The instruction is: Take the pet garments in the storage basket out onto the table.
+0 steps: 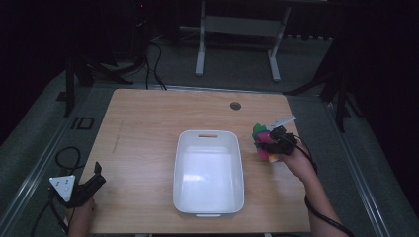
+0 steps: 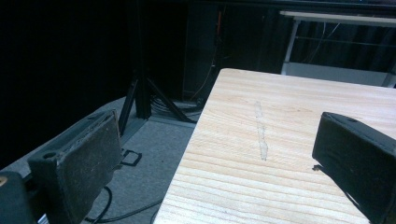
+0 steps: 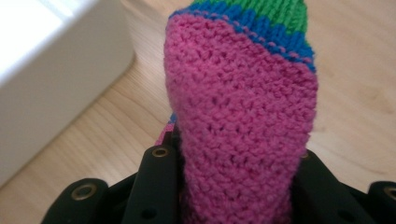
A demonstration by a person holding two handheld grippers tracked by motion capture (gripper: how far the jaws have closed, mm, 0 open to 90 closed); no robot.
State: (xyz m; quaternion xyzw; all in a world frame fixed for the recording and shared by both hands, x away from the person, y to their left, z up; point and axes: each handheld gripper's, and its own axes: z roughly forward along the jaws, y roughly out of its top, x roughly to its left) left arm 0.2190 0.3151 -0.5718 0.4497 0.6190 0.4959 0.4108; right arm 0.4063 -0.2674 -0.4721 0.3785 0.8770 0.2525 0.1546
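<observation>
Wooden table, grey carpet

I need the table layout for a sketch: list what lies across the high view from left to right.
Left claw at the table's near left corner → white bin in the middle of the wooden table → knitted pink, green and blue item → right claw, shut on that knitted item beside the bin's right wall.

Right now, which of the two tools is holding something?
The right tool, beside the white bin: its jaws are clamped on a pink, blue and green knitted piece. The left tool is open and empty at the table's near-left corner.
</observation>
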